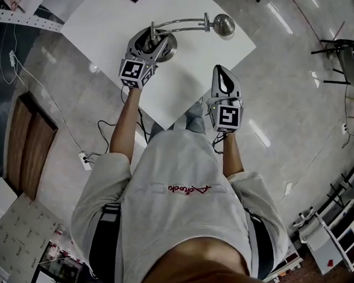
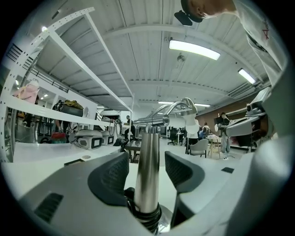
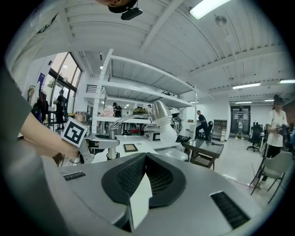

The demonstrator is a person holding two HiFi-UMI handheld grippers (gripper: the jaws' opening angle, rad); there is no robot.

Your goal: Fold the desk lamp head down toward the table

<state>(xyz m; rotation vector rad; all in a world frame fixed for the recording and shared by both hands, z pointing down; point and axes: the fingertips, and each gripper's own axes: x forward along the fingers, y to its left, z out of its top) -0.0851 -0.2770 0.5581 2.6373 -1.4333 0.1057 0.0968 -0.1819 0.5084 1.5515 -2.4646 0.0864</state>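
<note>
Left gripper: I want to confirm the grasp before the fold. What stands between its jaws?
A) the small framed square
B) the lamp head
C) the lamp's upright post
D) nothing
C: the lamp's upright post rises between the jaws of the left gripper, which stand apart rather than clamped on it.

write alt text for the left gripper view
The left tool holds its jaws open on either side of the desk lamp's upright metal post, not pressing on it. A black cable coils round the post's foot, above a white table.
</note>
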